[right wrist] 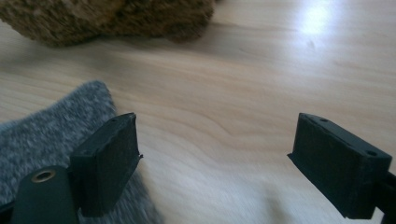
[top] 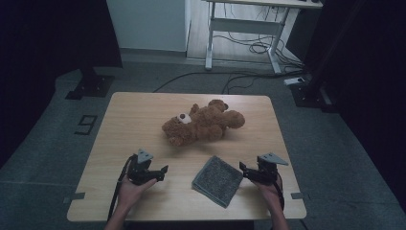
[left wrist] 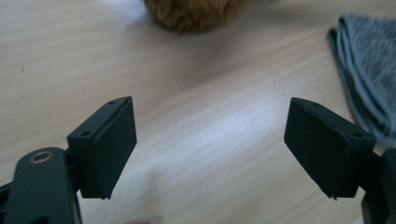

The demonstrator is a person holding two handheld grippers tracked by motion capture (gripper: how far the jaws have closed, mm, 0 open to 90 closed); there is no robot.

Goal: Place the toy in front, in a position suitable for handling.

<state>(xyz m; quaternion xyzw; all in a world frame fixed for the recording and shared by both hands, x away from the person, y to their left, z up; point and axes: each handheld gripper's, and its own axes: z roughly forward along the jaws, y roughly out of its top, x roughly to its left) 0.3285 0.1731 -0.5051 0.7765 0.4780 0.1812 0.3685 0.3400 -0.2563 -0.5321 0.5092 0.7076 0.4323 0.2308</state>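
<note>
The rectangular light-wood table (top: 139, 115) with rounded corners stood on a grey floor, and it carried every item noted below. No container stood on it; each item rested directly on the bare wood.

The brown plush teddy bear (top: 203, 123) lay on its side at the middle of the table, towards the far half, its head to the left and its legs to the right. In the left gripper view its fur (left wrist: 194, 14) appeared at the top edge, well apart from the jaws.

The grey folded cloth (top: 218, 180) lay flat near the near edge, right of centre, just short of the bear and apart from it. It sat between the two tools, closer to the right one.

The left gripper (top: 162, 172), held in the person's left hand (top: 129, 190), rested at the near left and pointed right towards the cloth. Its jaws stood released and wide apart, with only bare wood between them.

The right gripper (top: 243, 168), held in the person's right hand (top: 269, 190), rested at the near right, just beside the cloth's right edge. Its jaws were likewise released; in the right gripper view one pad (right wrist: 112, 158) overlapped the cloth's corner (right wrist: 56, 126), but whether it touched could not be told.
</note>
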